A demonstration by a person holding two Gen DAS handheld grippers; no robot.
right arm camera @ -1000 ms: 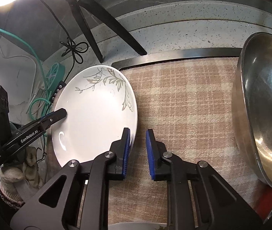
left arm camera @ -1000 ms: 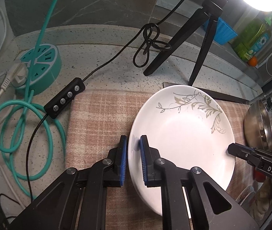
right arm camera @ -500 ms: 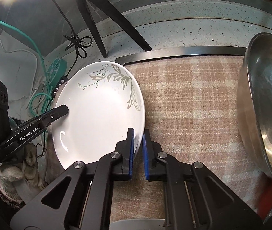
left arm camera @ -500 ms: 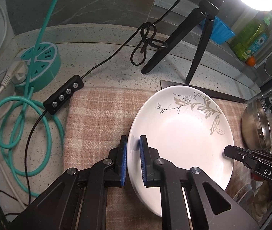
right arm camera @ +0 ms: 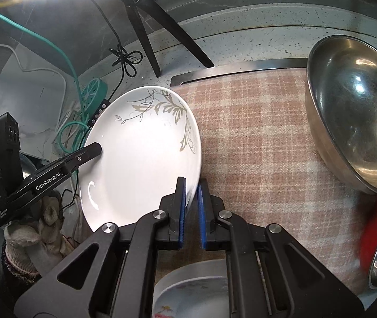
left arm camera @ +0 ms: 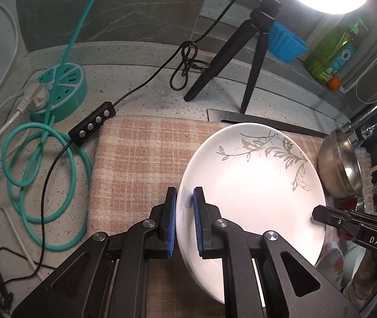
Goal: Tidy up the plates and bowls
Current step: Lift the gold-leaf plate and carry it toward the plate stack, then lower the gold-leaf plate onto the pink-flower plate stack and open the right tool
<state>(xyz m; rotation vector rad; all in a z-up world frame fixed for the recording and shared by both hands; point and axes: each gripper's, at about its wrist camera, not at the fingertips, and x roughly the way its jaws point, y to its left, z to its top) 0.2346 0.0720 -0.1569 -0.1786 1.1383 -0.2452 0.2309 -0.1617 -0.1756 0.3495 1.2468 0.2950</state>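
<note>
Both claws, left claw and right claw, clamp opposite rims of the white plate, tilted above the plaid cloth on the speckled tabletop.

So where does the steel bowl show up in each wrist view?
Left wrist: the steel bowl sits at the right edge, just past the white plate.
Right wrist: the steel bowl fills the upper right, on the checked cloth.
Shared landmark: the black tripod behind the cloth.
</note>
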